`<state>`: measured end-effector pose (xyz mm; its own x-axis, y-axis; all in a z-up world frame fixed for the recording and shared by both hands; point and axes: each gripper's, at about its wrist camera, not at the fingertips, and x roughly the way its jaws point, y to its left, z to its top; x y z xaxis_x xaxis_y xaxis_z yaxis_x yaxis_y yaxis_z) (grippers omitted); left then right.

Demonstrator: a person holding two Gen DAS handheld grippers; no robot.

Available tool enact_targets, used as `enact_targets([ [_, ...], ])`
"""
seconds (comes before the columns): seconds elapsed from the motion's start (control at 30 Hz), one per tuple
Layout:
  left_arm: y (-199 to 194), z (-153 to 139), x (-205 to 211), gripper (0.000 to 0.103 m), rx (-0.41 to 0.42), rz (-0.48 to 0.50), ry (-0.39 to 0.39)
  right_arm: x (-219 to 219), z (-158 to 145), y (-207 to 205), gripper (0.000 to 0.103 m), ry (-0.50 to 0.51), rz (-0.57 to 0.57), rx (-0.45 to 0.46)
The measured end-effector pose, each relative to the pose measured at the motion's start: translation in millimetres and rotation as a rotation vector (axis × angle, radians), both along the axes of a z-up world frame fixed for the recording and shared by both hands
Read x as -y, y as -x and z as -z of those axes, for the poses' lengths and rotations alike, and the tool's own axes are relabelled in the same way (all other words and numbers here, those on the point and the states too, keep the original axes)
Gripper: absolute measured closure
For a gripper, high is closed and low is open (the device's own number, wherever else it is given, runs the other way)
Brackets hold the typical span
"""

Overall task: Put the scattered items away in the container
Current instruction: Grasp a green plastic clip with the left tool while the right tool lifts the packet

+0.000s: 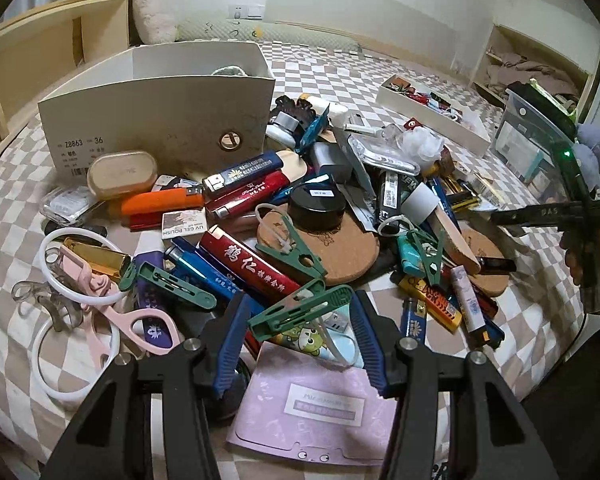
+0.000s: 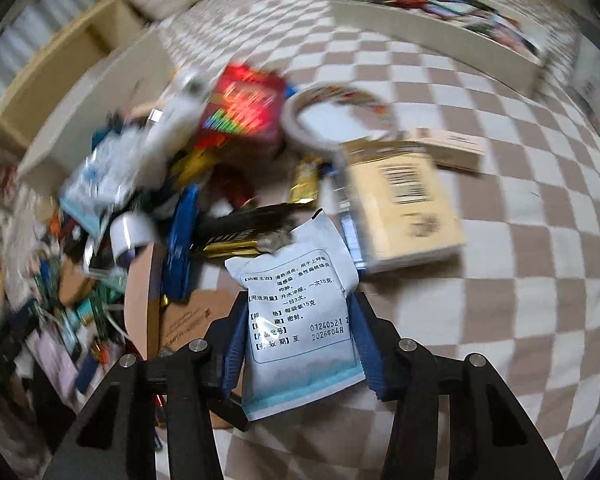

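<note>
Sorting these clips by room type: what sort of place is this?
Most likely a bedroom: the clutter lies on a bed with a checkered sheet, pillows sit against the far wall, and open wooden shelving stands beside it.

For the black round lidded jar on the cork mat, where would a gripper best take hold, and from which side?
Grip the black round lidded jar across its curved side wall, coming down from above. It sits upright on the cork mat with its flat lid up, and the top is unobstructed, while lighters and clips crowd its sides, so a level approach looks blocked.
</note>
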<state>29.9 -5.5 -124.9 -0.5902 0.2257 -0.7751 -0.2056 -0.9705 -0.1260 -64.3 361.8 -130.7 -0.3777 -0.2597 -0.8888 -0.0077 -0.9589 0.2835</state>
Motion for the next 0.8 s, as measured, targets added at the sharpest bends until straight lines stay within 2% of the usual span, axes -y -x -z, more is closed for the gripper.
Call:
enact_targets([
  [0.13,1,-3,3,0.052,-0.001,-0.005,-0.018,-16,-10,-2,0.053,0.052,0.068,-0.026],
  [0.17,1,-4,3,0.052,0.0,-0.007,-0.023,1,-15,-1,0.053,0.057,0.072,-0.035],
  [0.23,0,-6,4,0.052,0.002,-0.007,-0.033,5,-20,-9,0.053,0.076,0.079,-0.055],
  [0.33,-1,-8,6,0.052,-0.002,-0.004,-0.04,7,-32,-16,0.053,0.106,0.069,-0.068],
  [0.6,-1,-16,15,0.052,-0.006,-0.016,-0.062,51,-47,-25,0.053,0.164,0.0,-0.124],
  [0.8,1,-22,21,0.052,0.005,-0.029,-0.067,73,-51,-38,0.053,0.229,0.006,-0.162],
])
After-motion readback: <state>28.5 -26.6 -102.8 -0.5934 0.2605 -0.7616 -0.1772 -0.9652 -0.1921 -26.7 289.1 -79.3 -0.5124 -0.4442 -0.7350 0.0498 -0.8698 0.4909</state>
